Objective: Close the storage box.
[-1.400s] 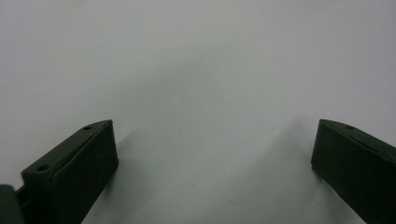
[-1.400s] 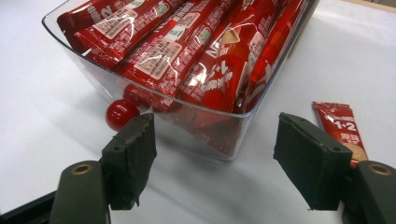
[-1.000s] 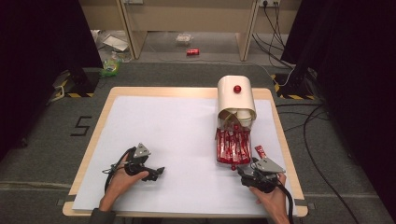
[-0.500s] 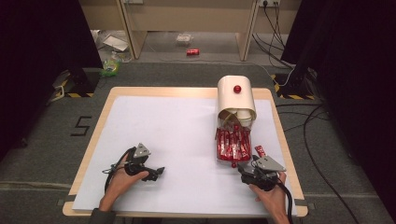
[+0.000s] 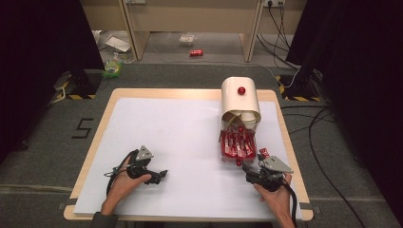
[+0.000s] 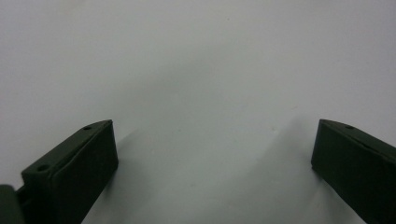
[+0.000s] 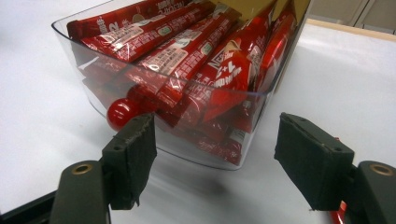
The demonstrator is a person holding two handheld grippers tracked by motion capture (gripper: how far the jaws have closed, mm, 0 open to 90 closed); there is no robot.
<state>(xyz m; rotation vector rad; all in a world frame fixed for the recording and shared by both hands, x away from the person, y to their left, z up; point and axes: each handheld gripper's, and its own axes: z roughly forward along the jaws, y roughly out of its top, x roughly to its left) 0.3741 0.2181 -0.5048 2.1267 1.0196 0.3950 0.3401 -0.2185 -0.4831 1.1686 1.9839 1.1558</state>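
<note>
Right gripper [image 7: 215,158] sits just short of the clear plastic drawer [image 7: 187,149], fingers [image 7: 133,161] spread wide, nothing between them. Left gripper [image 6: 212,163] is well apart from the drawer, over bare white tabletop [image 6: 196,70], fingers also apart and empty.

The drawer stands on the tabletop at the mouth of the cream dispenser box [image 5: 240,102], pulled out toward the person, its front wall facing the right gripper. A red knob [image 7: 120,112] sticks out of that wall, just ahead of one finger.

Handling, my read:
- Drawer: thin clear plastic, stiff but probably flexes if squeezed across the walls. Smooth and curved at the front, so slippery for flat pads.
- Best hold is the knob: small, round, glossy. Pinch it centred or it squirts out sideways.
- Alternative: clamp the front rim, one finger inside, one outside. The packed sachets may block the inside finger.
- Red coffee stick sachets [image 7: 187,60]: light, soft, crinkly foil, slick. They fill the drawer, so the load is modest but can shift.
- One loose sachet [image 5: 263,153] lies on the tabletop just beside the drawer, near the right gripper. It lies flat, so it is hard to pinch; take it by an end.

Beyond the drawer, the dispenser box carries a second red knob [image 5: 241,90] on top. The box looks light, so it may slide if the drawer is pushed hard.
</note>
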